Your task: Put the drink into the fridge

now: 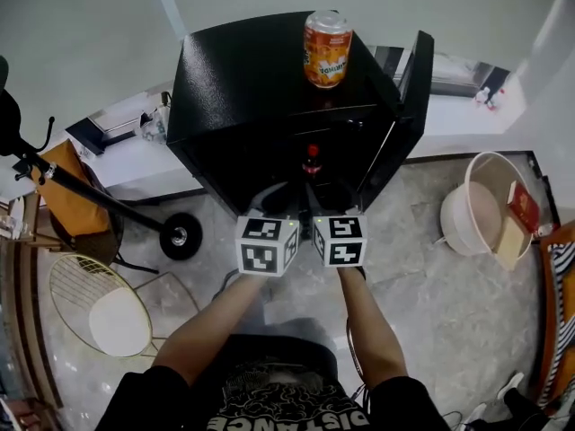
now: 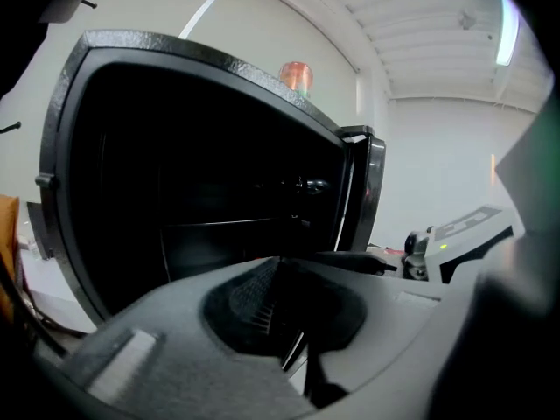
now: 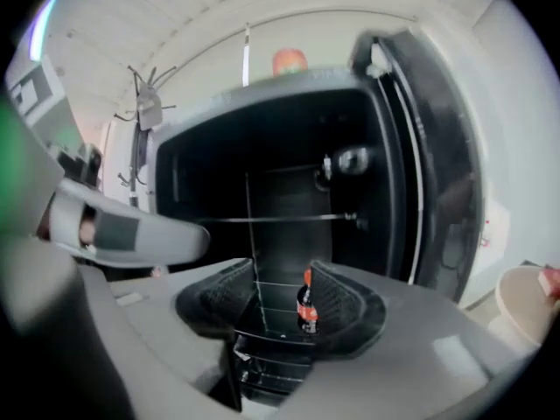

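Note:
A black mini fridge [image 1: 243, 79] stands with its door [image 1: 409, 106] swung open to the right. On its top stands an orange drink can [image 1: 326, 49], also visible in the left gripper view [image 2: 296, 75] and the right gripper view [image 3: 290, 60]. Inside, on a lower wire shelf, a dark cola bottle [image 1: 311, 162] with a red label stands upright [image 3: 305, 304]. Both grippers hover side by side before the open fridge. My left gripper [image 1: 274, 200] has its pads together with nothing in them [image 2: 278, 265]. My right gripper [image 1: 337, 206] is open and empty [image 3: 280, 274]; the bottle is farther in, beyond its jaws.
A white basin [image 1: 476, 209] holding a red box [image 1: 523, 206] sits on the floor at the right. A gold wire chair [image 1: 99, 303] and a wheeled stand [image 1: 180, 236] are on the left. The floor is grey marble tile.

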The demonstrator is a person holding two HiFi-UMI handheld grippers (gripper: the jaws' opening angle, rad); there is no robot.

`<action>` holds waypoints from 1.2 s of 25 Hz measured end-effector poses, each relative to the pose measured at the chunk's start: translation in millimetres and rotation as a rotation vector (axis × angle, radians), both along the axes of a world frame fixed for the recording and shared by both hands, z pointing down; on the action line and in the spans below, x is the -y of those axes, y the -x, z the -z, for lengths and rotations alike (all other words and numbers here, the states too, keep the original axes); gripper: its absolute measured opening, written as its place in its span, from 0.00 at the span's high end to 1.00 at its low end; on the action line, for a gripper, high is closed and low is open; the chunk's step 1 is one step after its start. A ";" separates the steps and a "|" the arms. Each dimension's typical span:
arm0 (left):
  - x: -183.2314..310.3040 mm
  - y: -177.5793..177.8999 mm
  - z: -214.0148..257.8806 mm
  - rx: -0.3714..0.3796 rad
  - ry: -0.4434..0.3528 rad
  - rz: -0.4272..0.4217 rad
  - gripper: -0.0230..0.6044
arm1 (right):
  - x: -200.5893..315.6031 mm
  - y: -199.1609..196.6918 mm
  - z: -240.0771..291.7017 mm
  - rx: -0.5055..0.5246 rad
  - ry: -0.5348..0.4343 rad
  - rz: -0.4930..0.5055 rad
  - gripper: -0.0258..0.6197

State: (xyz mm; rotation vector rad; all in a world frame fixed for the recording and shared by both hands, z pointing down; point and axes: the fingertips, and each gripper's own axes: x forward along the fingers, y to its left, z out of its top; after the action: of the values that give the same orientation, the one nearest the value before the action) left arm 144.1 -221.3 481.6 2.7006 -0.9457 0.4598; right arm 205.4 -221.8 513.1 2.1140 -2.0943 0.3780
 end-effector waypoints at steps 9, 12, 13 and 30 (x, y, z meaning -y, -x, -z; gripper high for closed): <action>-43.3 9.5 54.1 -0.010 -0.008 0.015 0.96 | -58.2 20.5 69.9 -0.027 0.006 0.081 0.69; -54.9 13.0 69.3 0.009 -0.017 -0.001 0.96 | -73.0 25.7 85.8 -0.020 0.012 0.082 0.71; -57.9 14.1 74.1 0.014 -0.018 -0.008 0.96 | -77.6 27.0 90.7 -0.020 0.016 0.079 0.71; -59.4 29.3 136.3 -0.017 -0.074 -0.145 0.96 | -89.4 53.4 175.1 -0.046 -0.050 0.017 0.73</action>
State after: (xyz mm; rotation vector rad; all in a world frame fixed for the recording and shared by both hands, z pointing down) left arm 114.8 -161.9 345.3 2.8483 -0.7806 0.4364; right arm 152.0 -132.4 338.1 2.1093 -2.1163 0.2757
